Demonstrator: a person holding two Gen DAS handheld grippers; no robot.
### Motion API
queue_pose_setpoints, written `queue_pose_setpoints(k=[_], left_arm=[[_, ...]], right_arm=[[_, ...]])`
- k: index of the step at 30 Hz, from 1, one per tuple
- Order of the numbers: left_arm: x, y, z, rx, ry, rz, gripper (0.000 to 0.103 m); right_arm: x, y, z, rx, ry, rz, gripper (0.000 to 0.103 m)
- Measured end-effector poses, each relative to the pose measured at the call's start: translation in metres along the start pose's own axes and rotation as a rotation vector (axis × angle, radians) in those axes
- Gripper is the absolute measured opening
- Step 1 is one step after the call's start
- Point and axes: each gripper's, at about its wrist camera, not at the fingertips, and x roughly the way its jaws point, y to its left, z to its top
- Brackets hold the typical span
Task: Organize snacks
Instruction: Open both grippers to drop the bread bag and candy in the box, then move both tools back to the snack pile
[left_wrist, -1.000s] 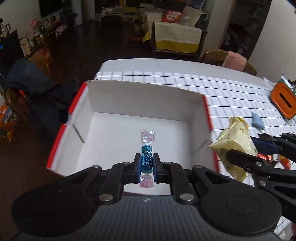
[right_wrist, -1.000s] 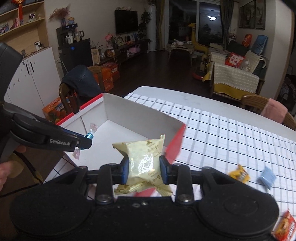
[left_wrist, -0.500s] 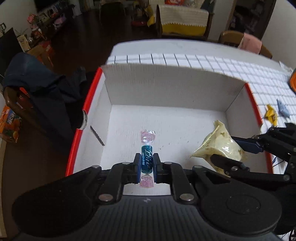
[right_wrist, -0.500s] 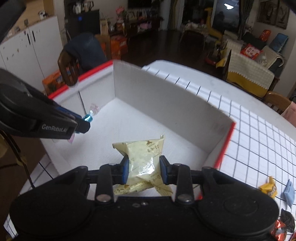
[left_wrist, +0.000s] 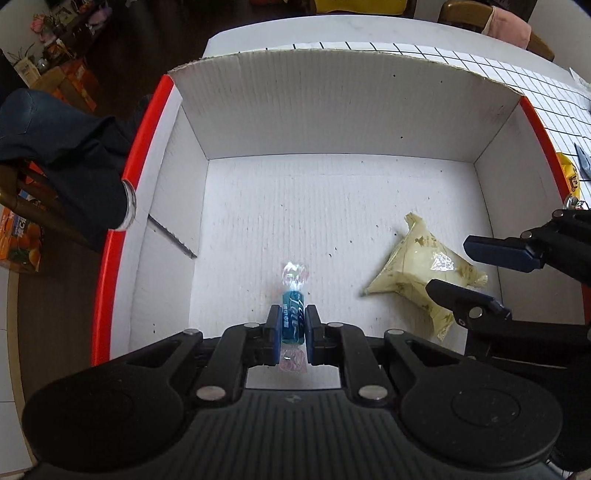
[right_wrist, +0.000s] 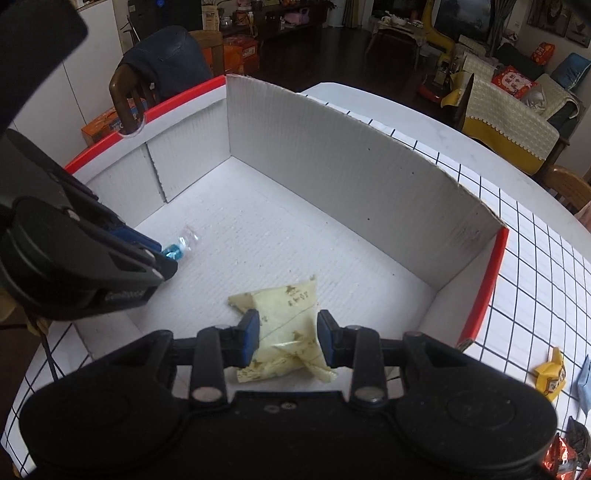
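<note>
Snacks hanging inside white box; left gripper clamping blue candy; right gripper clamping yellow packet; walls well apart, floor mostly bare.

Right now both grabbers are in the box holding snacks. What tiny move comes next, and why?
Probably open both sets of jaws and let go. The left gripper holds the blue candy and the right gripper holds the yellow packet, both down inside the box near its floor. The packet's lower corner looks as if it rests on the floor, so a release should drop them gently.
</note>
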Motion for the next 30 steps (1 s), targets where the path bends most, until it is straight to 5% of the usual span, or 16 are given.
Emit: queue_pose_setpoints(k=[8, 23, 25, 27, 30], left_arm=[[-0.014, 0.002, -0.002, -0.027, -0.037, -0.021, 0.013], [-0.087, -0.027, -0.025, -0.008, -0.223, -0.085, 0.032], [-0.097, -0.035, -0.027, -0.002, -0.247, -0.092, 0.037], [-0.106, -0.043, -0.029, 0.000, -0.277, -0.095, 0.053], [-0.118, -0.057, -0.034, 0.003, -0.313, -0.118, 0.057]], right_arm=[[-0.022, -0.007, -0.007, 0.041, -0.044, 0.046, 0.034], [-0.113, -0.042, -0.037, 0.190, -0.207, 0.087, 0.041], [-0.124, -0.048, -0.044, 0.213, -0.227, 0.089, 0.043], [-0.136, -0.055, -0.052, 0.232, -0.245, 0.084, 0.049], [-0.152, -0.065, -0.064, 0.252, -0.276, 0.078, 0.056]])
